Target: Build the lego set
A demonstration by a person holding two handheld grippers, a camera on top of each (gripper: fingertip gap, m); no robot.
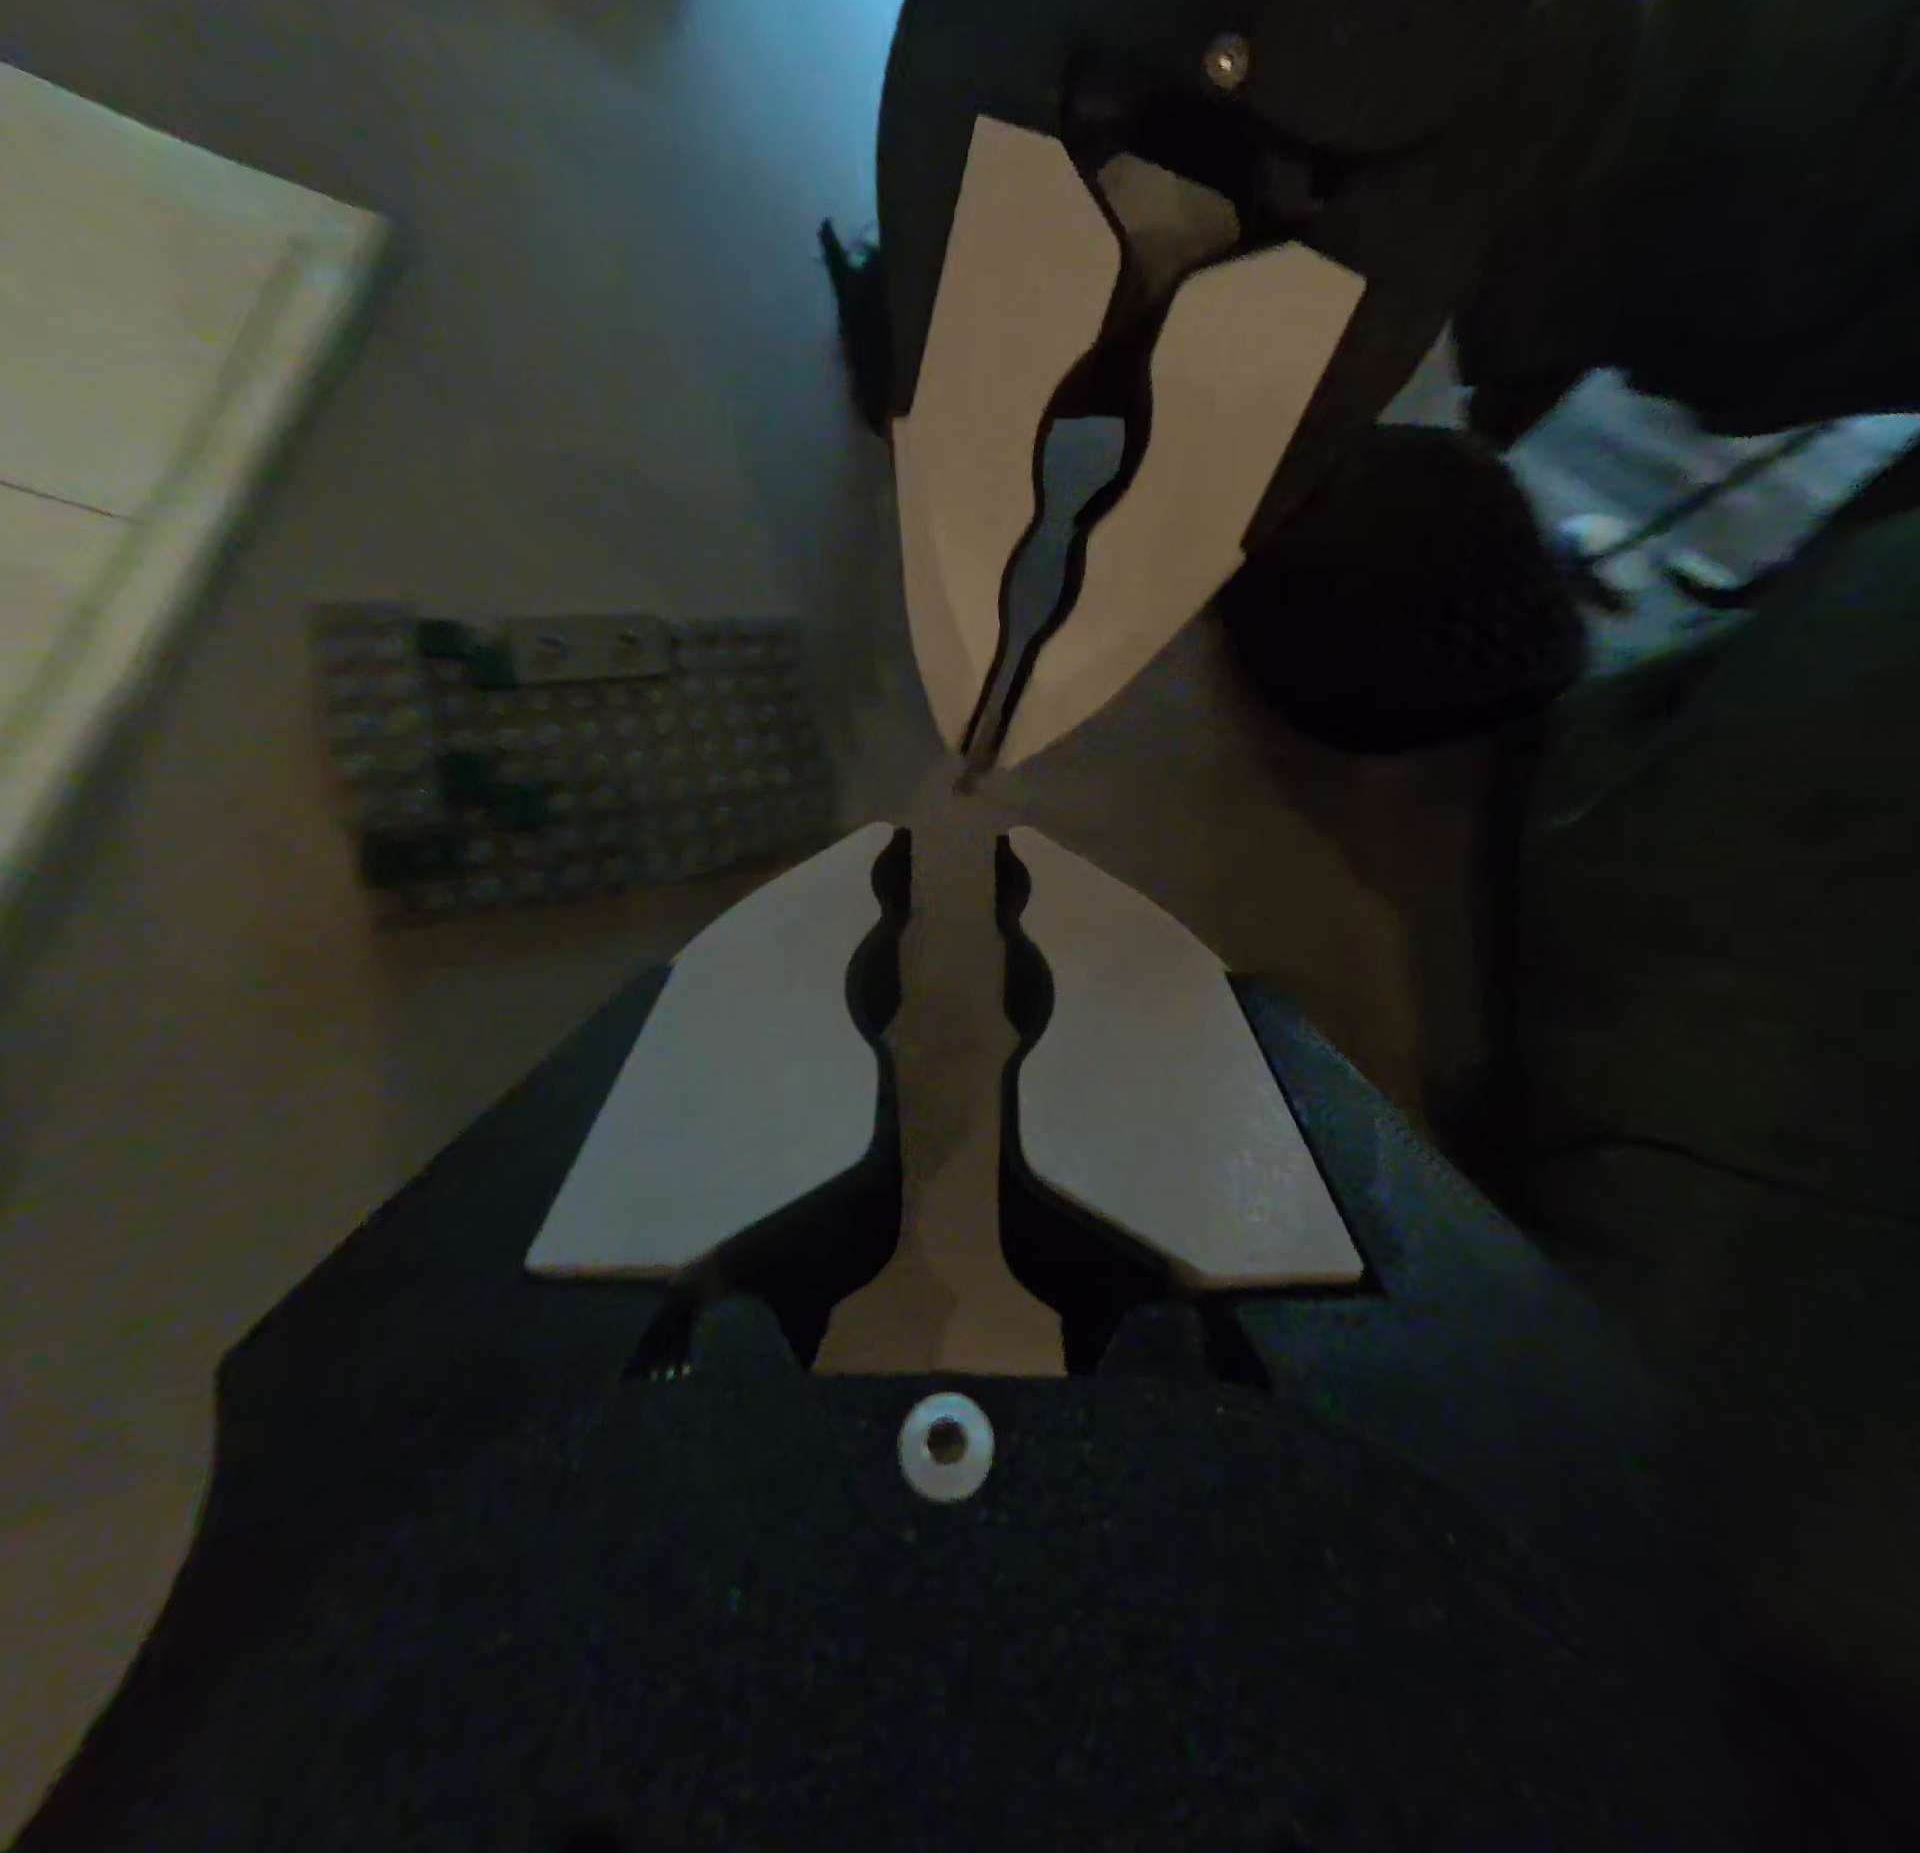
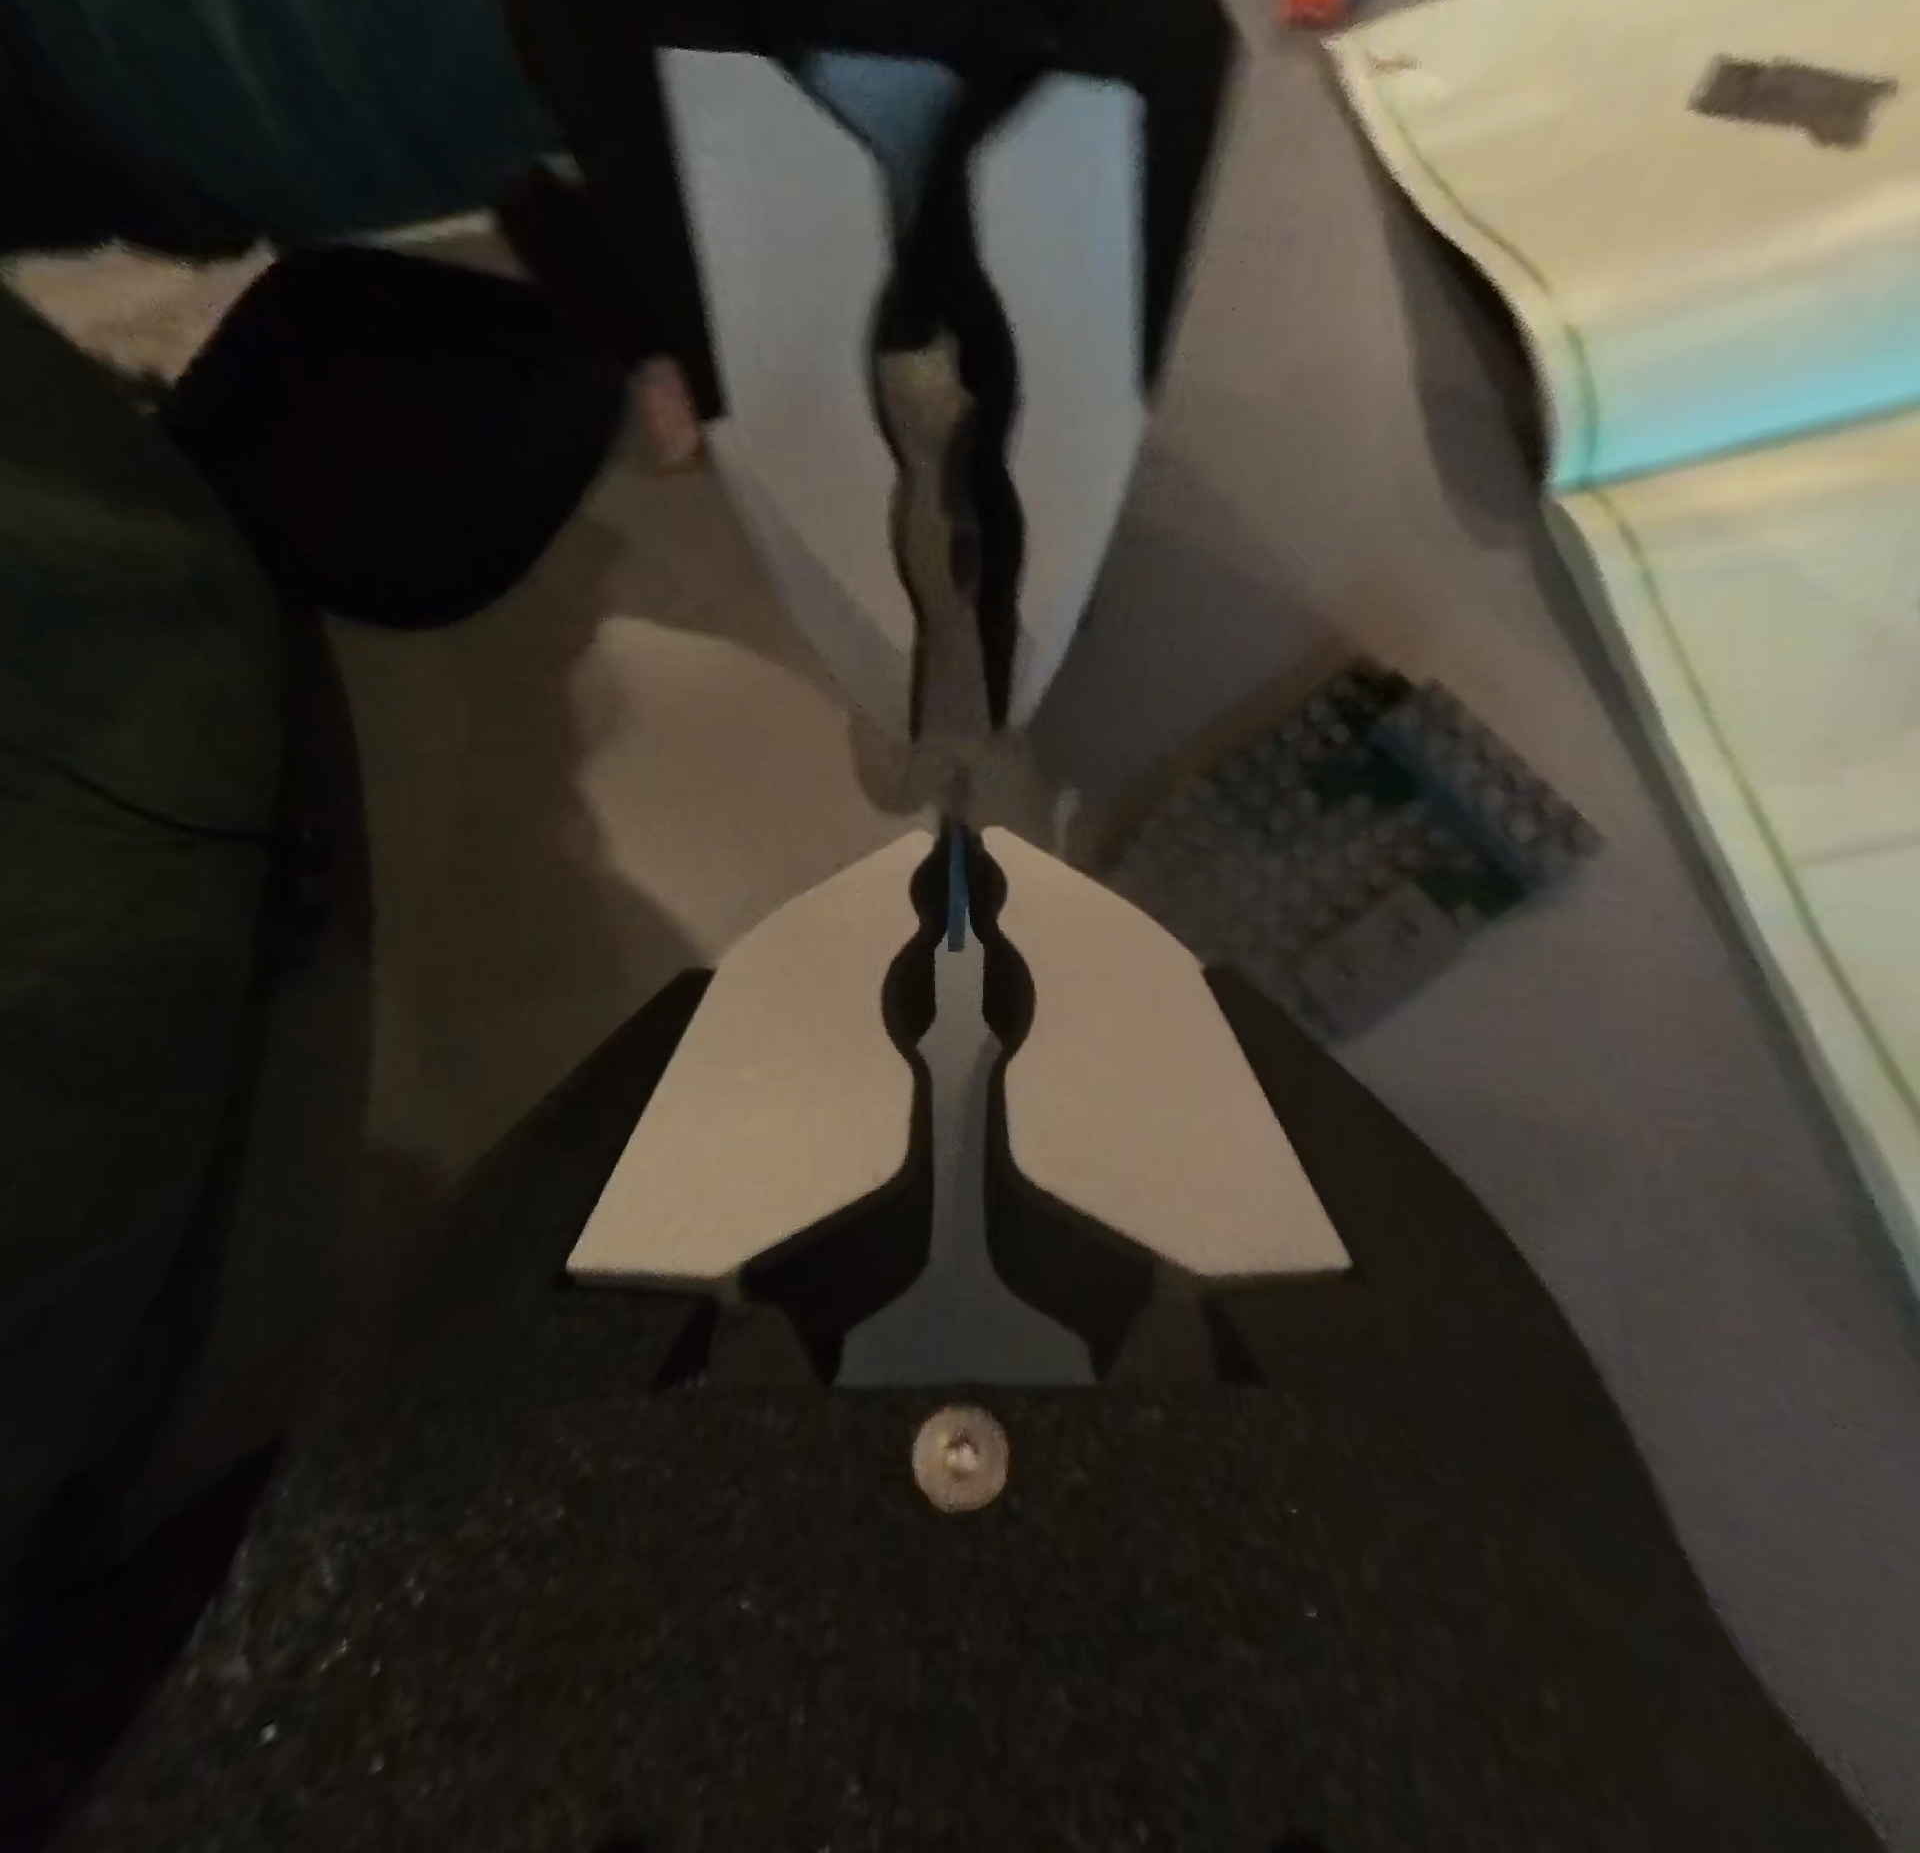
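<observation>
Blue, thin and stiff, the lego piece [image 2: 956, 894] is pinched edge-on in the right gripper [image 2: 958, 847], tip to tip with the slightly parted, empty left gripper [image 1: 953, 832]; light and slippery, best held by flat faces.

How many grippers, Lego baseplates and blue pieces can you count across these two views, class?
Grippers: 2, the left gripper and the right gripper
Grey Lego baseplate: 1
Thin blue piece, between the right gripper's tips: 1
Total: 4
</observation>
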